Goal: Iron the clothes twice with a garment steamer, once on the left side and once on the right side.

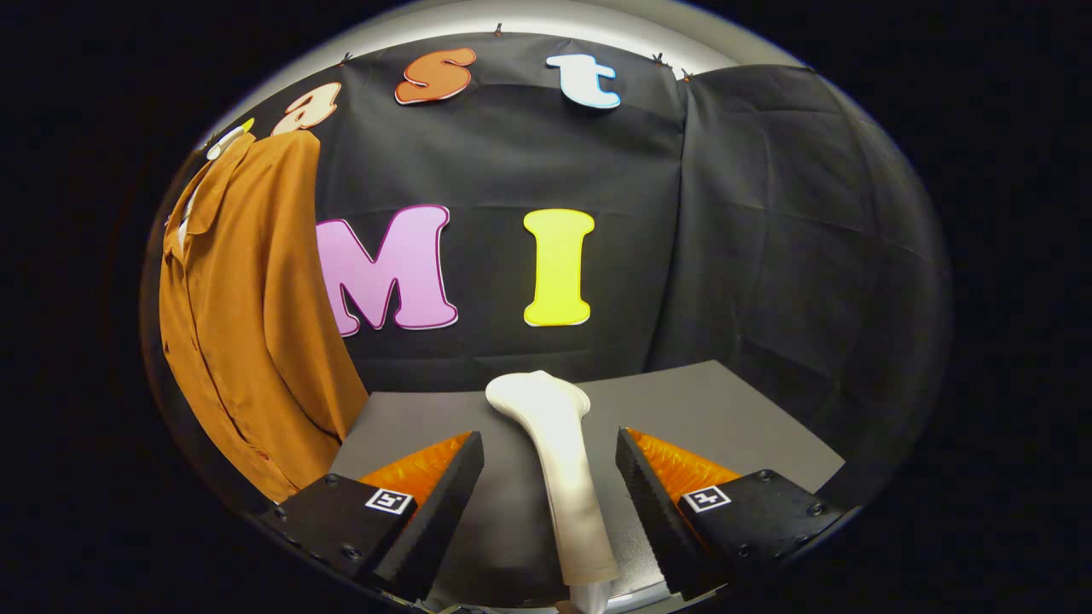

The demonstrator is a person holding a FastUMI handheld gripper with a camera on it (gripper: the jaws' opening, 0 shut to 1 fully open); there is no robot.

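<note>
A grey bench (708, 409) with a flat, matte top stands against the booth's wall, its far edge running along the foot of the cloth. That wall is black cloth (768, 247), hung in two panels that meet at a vertical seam and crease into soft folds on the side panel. Small clips (659, 58) pin the cloth's top edge to a pale, curved band (554, 19) that runs above it.

The shirt (256, 315) hanging off the table's left edge is plain rust-orange; the garment steamer (563, 452) is white on the grey table (734, 426).
</note>
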